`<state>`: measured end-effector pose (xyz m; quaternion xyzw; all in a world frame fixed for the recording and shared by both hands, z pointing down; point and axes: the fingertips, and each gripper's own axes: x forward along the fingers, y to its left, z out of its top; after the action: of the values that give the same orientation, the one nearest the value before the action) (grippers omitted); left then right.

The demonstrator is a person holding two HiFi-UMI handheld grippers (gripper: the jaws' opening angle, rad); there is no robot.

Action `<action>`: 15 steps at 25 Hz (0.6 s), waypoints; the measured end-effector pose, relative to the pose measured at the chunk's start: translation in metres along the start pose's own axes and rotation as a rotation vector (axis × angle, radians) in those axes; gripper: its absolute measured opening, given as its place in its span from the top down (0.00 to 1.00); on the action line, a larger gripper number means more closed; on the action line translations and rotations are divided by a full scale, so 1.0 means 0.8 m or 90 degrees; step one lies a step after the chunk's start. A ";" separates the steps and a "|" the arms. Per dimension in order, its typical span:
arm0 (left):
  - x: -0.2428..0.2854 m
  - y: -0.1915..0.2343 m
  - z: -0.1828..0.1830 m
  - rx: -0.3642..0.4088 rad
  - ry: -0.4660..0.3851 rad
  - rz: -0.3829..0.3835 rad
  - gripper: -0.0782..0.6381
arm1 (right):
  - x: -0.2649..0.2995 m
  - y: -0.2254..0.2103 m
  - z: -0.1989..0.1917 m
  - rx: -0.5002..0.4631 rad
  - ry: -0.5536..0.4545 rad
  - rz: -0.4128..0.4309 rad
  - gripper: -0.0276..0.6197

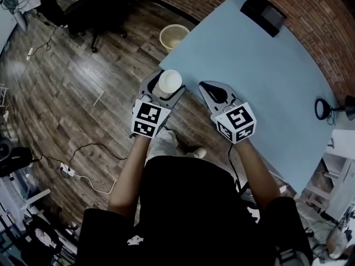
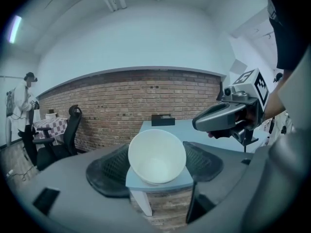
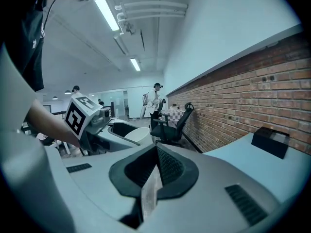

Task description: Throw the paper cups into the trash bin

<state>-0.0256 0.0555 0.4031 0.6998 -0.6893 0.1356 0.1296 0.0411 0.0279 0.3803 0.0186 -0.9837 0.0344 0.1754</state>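
A white paper cup (image 1: 170,82) is clamped between the pads of my left gripper (image 1: 168,86), just off the near corner of the light blue table (image 1: 260,76). In the left gripper view the cup (image 2: 156,157) lies on its side with its mouth towards the camera, and the left gripper (image 2: 156,165) is shut on it. The trash bin (image 1: 174,36), a pale woven basket, stands on the floor beyond the cup by the table's left edge. My right gripper (image 1: 207,87) hovers over the table edge to the right, its jaws together and nothing in them, as the right gripper view confirms (image 3: 156,152).
A black box (image 1: 263,13) sits at the table's far end. A black office chair (image 2: 68,135) and a person stand by the brick wall to the left. Cables and a power strip (image 1: 67,170) lie on the wooden floor.
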 end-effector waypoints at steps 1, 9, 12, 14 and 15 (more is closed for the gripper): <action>0.000 0.009 0.000 -0.002 0.000 0.002 0.40 | 0.008 -0.001 0.003 -0.002 0.001 0.001 0.95; -0.013 0.094 0.007 -0.024 -0.012 0.033 0.40 | 0.085 -0.002 0.031 0.006 0.002 0.012 0.95; -0.027 0.122 0.008 -0.030 -0.018 0.043 0.40 | 0.115 0.011 0.037 0.000 0.011 0.025 0.95; -0.036 0.138 0.007 -0.032 -0.021 0.047 0.40 | 0.131 0.019 0.040 -0.004 0.018 0.031 0.95; -0.039 0.146 0.006 -0.031 -0.021 0.049 0.40 | 0.139 0.021 0.042 -0.006 0.020 0.033 0.95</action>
<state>-0.1428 0.0810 0.3861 0.6715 -0.7209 0.1120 0.1297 -0.0757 0.0396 0.3862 -0.0085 -0.9812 0.0347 0.1899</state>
